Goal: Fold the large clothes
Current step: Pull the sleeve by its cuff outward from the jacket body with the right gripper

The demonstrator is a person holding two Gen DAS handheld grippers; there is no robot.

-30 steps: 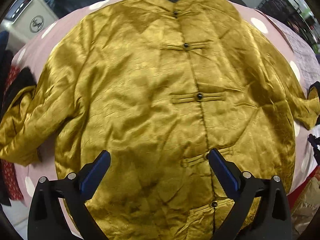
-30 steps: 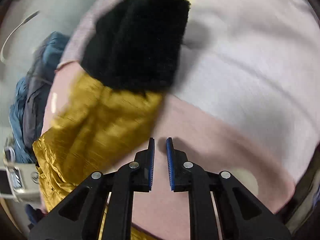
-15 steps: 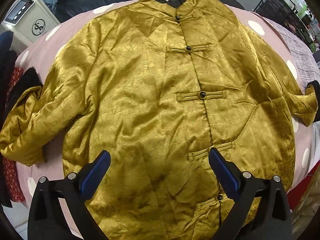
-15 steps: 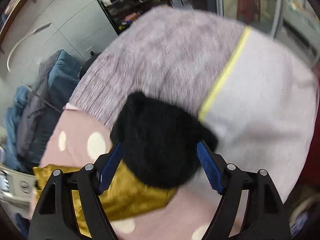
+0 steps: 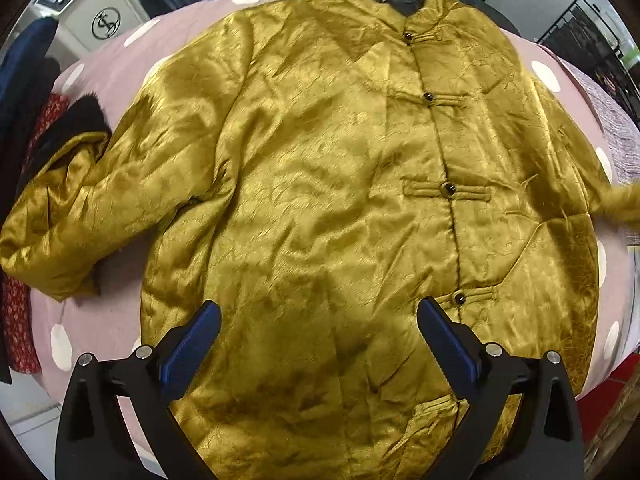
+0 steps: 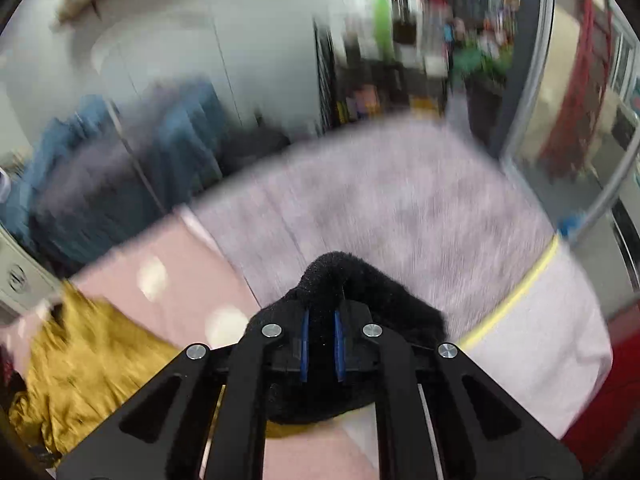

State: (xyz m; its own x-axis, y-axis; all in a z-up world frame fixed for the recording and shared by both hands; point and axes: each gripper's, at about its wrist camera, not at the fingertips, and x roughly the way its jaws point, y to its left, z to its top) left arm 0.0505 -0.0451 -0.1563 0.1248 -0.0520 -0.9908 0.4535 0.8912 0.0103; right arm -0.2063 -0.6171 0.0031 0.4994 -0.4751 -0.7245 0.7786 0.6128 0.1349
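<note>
the gold jacket (image 5: 340, 208) lies flat, front side up, on the pink dotted bedcover (image 5: 100, 80). its collar points to 12 o'clock. the right gripper (image 6: 320, 342) is closed on the black fur cuff (image 6: 360, 296) of one sleeve. the left gripper (image 5: 318, 338) hangs over the hem at 6 o'clock, with jaws wide apart and holding nothing.

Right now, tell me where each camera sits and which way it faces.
Left wrist: on the left hand-held gripper, open above the hem, looking along the gold jacket toward its collar.
Right wrist: on the right hand-held gripper, shut on the black fur cuff, facing across the bed; the view is motion-blurred.
Shared: the gold jacket and the pink dotted bedspread.
</note>
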